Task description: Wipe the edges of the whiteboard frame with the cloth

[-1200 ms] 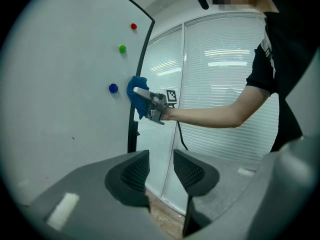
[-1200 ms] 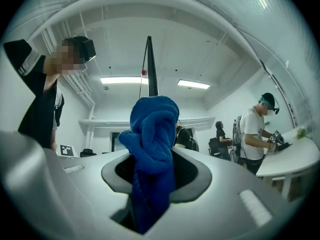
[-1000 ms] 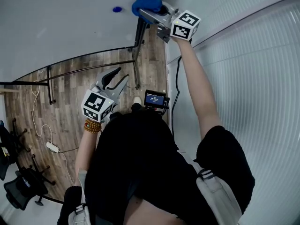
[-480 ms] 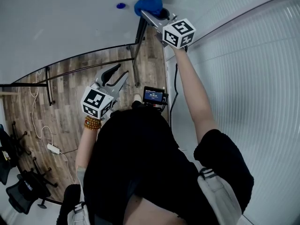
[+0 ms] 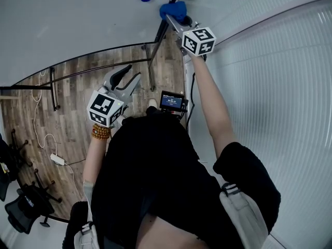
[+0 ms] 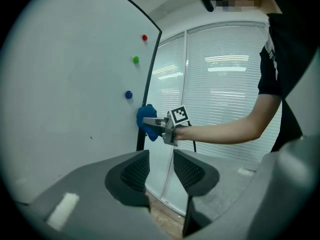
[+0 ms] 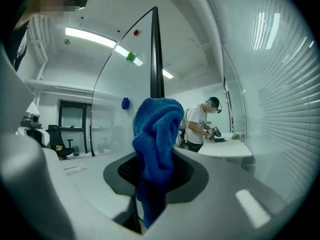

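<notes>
I am stretching my right arm (image 5: 213, 105) out ahead, holding the right gripper (image 5: 173, 16) nearly level. Its fingers (image 7: 186, 176) have just been closing and are pinching the blue cloth (image 7: 156, 129). I am holding my left arm (image 5: 92, 162) bent at my side, the left gripper (image 5: 126, 77) raised, its fingers (image 6: 131, 176) standing apart with nothing between them.

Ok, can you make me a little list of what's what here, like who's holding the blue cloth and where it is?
Cloth: blue cloth, bunched up
Held by: right gripper, whose jaws have just been closing on it
Where: at the side edge of the black whiteboard frame
Left gripper: jaws apart, nothing between them, away from the board
On the board: red magnet, green magnet, blue magnet
</notes>
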A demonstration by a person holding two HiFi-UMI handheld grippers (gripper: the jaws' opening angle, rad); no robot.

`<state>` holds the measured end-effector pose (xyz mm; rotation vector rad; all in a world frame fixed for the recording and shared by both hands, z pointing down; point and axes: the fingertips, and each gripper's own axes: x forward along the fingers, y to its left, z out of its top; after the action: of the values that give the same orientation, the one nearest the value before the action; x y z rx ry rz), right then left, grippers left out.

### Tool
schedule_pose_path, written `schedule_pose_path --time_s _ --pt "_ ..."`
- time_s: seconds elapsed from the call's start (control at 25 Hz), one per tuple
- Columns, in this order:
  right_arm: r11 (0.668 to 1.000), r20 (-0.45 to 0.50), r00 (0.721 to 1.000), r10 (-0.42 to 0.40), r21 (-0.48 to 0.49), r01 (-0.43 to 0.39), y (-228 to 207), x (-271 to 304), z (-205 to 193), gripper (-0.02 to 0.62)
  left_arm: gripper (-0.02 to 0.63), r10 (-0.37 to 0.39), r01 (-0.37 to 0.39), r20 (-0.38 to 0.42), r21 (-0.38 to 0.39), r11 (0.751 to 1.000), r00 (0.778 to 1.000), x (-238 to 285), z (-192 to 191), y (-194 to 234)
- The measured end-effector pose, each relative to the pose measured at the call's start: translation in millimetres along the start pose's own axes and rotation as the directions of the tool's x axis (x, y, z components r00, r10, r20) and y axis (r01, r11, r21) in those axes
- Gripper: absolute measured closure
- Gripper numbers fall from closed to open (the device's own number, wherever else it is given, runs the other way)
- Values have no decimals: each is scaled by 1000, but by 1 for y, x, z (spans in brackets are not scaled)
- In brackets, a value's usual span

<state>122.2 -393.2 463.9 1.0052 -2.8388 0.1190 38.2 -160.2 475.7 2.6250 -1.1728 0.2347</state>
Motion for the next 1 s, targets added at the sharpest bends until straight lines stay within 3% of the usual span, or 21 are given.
schedule_pose_path --time_s 0.56,0.88,1.0 --pt "998 -42 997 -66 -9 65 1 -1 1 483 353 14 -13 9 -13 1000 1000 -7 3 2" --pt "984 -114 981 -157 -98 146 7 -5 3 498 353 5 -5 12 -18 1000 1000 -11 5 1" --pt "988 -138 980 -140 -87 129 14 -9 -11 523 353 1 -1 10 -15 1000 1000 -12 3 0"
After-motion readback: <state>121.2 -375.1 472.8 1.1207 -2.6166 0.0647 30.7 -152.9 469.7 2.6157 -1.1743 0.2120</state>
